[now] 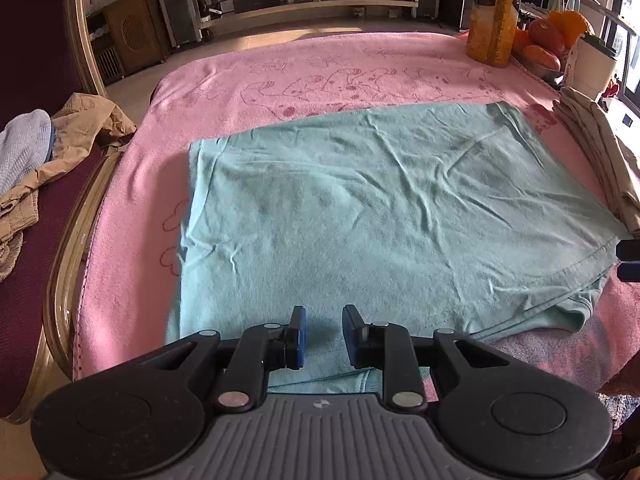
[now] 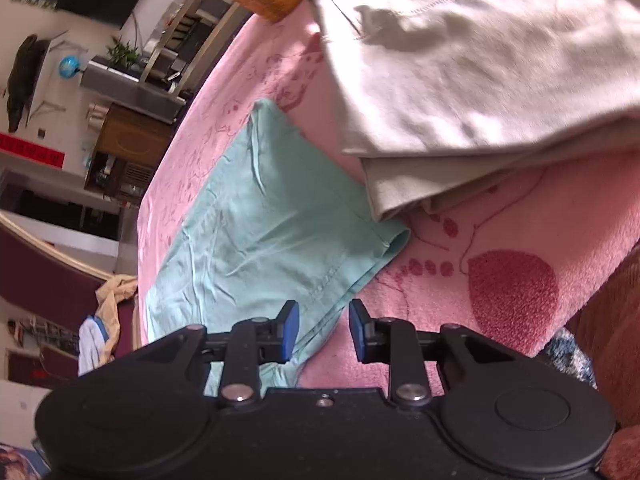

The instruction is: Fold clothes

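Note:
A mint-green garment (image 1: 360, 208) lies spread flat and creased on the pink blanket (image 1: 320, 76). My left gripper (image 1: 324, 328) hovers over its near edge with the jaws a little apart and only flat cloth showing in the gap. In the right wrist view, my right gripper (image 2: 324, 326) hangs above the green garment's (image 2: 260, 232) hemmed corner, jaws parted and pinching nothing. That corner's hem runs under the gap onto the pink blanket (image 2: 520, 220). The right gripper's fingertips (image 1: 630, 260) peek in at the right border of the left wrist view.
A folded beige garment (image 2: 460, 80) lies just beyond the green corner, also visible as a beige stack (image 1: 596, 148) at the right. Loose clothes (image 1: 60, 148) are piled on a dark red chair at left. A yellow bottle (image 1: 490, 12) and oranges (image 1: 552, 36) stand at the far right.

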The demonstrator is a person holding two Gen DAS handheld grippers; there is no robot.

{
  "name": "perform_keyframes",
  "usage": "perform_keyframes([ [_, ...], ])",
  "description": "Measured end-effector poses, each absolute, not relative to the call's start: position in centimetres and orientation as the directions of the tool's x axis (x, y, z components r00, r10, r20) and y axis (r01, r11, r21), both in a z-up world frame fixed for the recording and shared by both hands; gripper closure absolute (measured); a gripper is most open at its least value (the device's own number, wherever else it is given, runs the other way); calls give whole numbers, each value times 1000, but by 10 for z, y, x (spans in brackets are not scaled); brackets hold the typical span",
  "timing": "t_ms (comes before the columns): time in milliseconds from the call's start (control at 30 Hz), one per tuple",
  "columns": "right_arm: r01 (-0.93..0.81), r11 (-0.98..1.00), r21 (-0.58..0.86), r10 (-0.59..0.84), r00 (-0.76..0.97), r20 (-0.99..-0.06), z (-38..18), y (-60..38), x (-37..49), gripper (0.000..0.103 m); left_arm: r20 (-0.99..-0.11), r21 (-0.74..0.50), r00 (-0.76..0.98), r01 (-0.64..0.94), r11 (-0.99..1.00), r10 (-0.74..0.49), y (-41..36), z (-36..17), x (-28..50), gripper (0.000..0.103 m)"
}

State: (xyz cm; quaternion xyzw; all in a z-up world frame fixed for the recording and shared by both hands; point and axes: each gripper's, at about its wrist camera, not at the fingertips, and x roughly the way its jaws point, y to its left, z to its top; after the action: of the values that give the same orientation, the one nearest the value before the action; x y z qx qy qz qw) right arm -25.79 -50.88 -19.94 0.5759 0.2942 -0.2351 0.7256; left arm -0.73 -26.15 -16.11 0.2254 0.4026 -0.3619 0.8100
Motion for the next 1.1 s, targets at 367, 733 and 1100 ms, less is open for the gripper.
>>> perform_keyframes([
  [367, 602, 32, 798, 60, 796, -603, -227, -492, -238, 67, -832, 74, 407, 755, 652, -376, -262, -169, 0, 78],
  [733, 517, -81, 852, -143, 840, -523, -238, -486, -234, 67, -837, 69, 401, 752, 655, -372, -259, -169, 3, 76],
  [1100, 622, -40, 782, -343, 726, -596, -237, -503, -226, 89, -841, 63, 391, 758, 649, -375, -256, -170, 5, 76],
])
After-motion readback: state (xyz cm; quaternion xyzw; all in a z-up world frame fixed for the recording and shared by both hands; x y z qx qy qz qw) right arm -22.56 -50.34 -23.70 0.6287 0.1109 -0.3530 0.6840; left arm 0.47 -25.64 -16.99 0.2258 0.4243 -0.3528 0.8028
